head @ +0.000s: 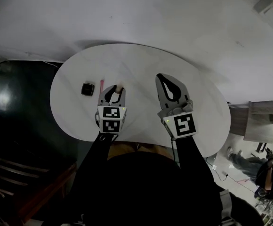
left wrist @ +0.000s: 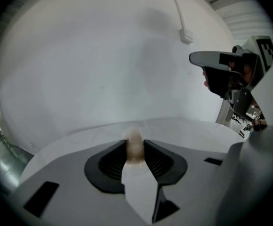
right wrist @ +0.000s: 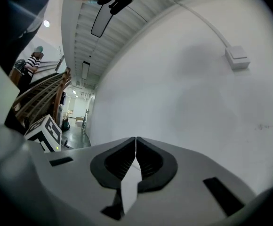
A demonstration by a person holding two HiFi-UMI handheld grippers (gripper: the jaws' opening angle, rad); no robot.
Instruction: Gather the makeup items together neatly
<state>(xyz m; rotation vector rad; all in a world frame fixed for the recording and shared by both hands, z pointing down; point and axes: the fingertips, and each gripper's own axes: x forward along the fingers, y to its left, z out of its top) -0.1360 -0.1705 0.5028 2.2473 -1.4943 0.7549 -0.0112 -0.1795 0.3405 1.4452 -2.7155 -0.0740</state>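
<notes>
Beige makeup item (left wrist: 135, 146) is clamped in the left gripper (head: 114, 90) over the white table (head: 141, 60) — a black compact (head: 87, 89) and a pink stick (head: 101, 87) are seen just to its left; the right gripper (right wrist: 135, 140) is pressed closed, empty.

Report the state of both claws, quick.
Left claw: closed on a beige makeup item.
Right claw: closed, nothing in it.
</notes>
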